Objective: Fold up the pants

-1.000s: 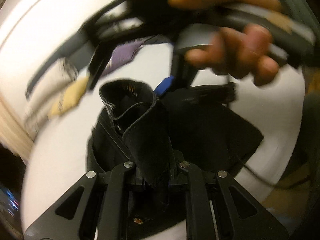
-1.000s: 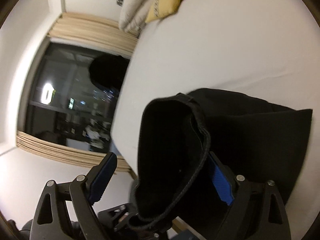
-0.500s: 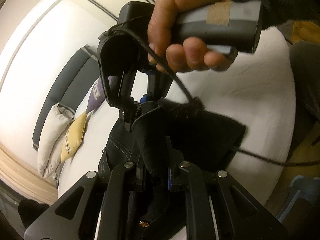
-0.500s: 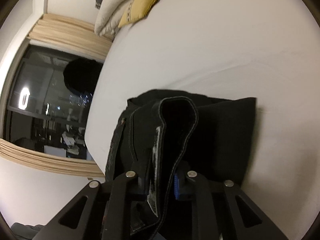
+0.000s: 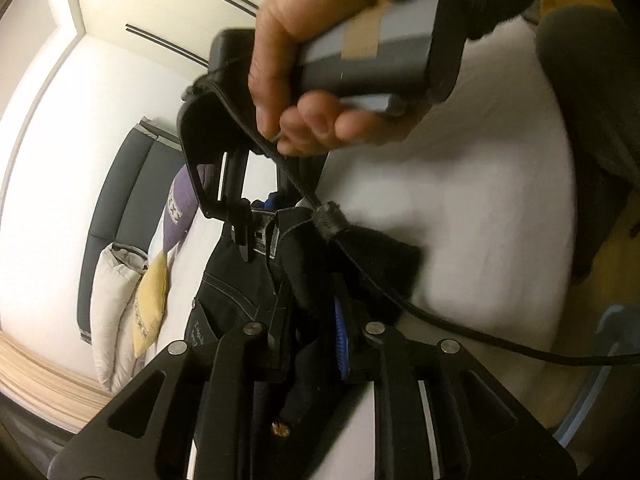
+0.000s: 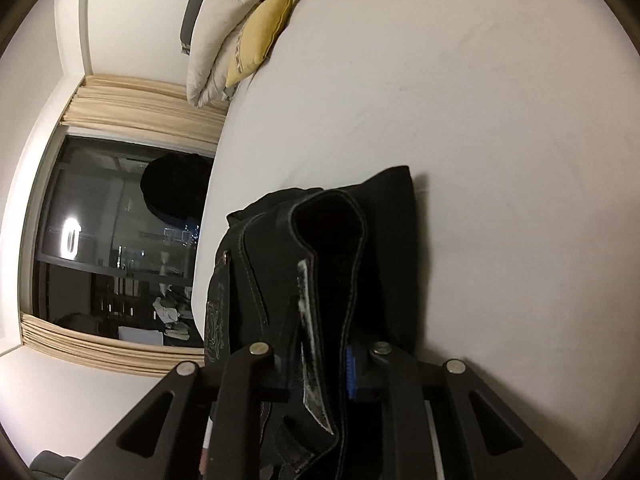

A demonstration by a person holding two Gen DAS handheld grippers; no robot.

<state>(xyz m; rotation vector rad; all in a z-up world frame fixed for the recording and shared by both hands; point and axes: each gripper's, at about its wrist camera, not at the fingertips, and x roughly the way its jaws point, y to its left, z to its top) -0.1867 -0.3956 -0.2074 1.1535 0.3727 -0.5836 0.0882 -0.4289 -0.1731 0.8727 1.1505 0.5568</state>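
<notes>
Since the earlier frame the right tool (image 6: 318, 364) is drawing nearer to the left tool (image 5: 310, 340), bringing the gathered cloth of the black jeans (image 6: 320, 264) together above the white bed (image 6: 460, 100). Both tools are clenched on a thick fold of the jeans, and the rest of the garment is lying on the bed below them. The person's right hand (image 5: 316, 92) is gripping the grey handle. A yellow cushion (image 6: 262, 36) is leaning against pale pillows (image 6: 218, 32) near the headboard.

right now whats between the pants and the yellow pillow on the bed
Only bare white sheet lies between the pants and the yellow pillow; the right wrist view shows this best.
</notes>
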